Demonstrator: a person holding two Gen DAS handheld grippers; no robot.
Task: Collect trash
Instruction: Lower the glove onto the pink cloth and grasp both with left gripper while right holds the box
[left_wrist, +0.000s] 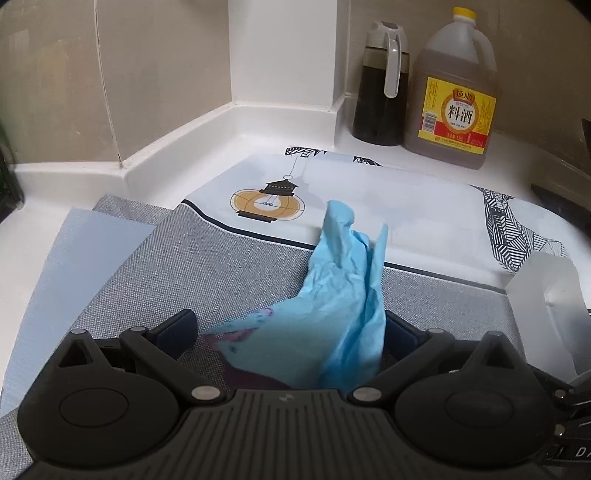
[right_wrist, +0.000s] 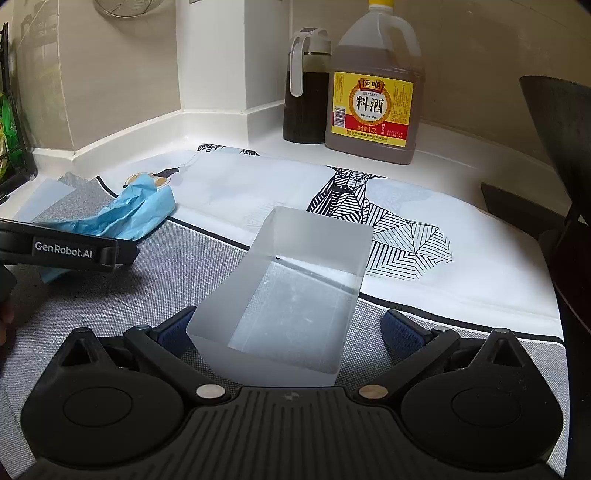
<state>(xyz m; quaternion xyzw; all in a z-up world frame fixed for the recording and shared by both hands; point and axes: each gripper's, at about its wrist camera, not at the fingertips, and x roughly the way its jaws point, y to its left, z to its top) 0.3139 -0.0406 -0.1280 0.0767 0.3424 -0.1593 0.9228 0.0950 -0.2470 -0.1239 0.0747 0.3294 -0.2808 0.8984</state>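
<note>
A crumpled blue paper (left_wrist: 343, 280) lies on the grey mat (left_wrist: 207, 273), reaching onto the patterned white mat. My left gripper (left_wrist: 290, 328) is open, its jaws on either side of the paper's near end. The paper also shows in the right wrist view (right_wrist: 129, 214), with the left gripper's body (right_wrist: 66, 253) over it. A translucent rectangular bin (right_wrist: 295, 288) stands empty on the grey mat; its edge shows in the left wrist view (left_wrist: 543, 291). My right gripper (right_wrist: 290, 328) is open, its jaws on either side of the bin's near end.
A large bottle of cooking wine (right_wrist: 373, 92) and a dark sauce jug (right_wrist: 304, 92) stand against the back wall. A dark pan (right_wrist: 561, 147) is at the right. A rack (right_wrist: 11, 129) stands at the far left. A white pillar (left_wrist: 284, 51) juts from the corner.
</note>
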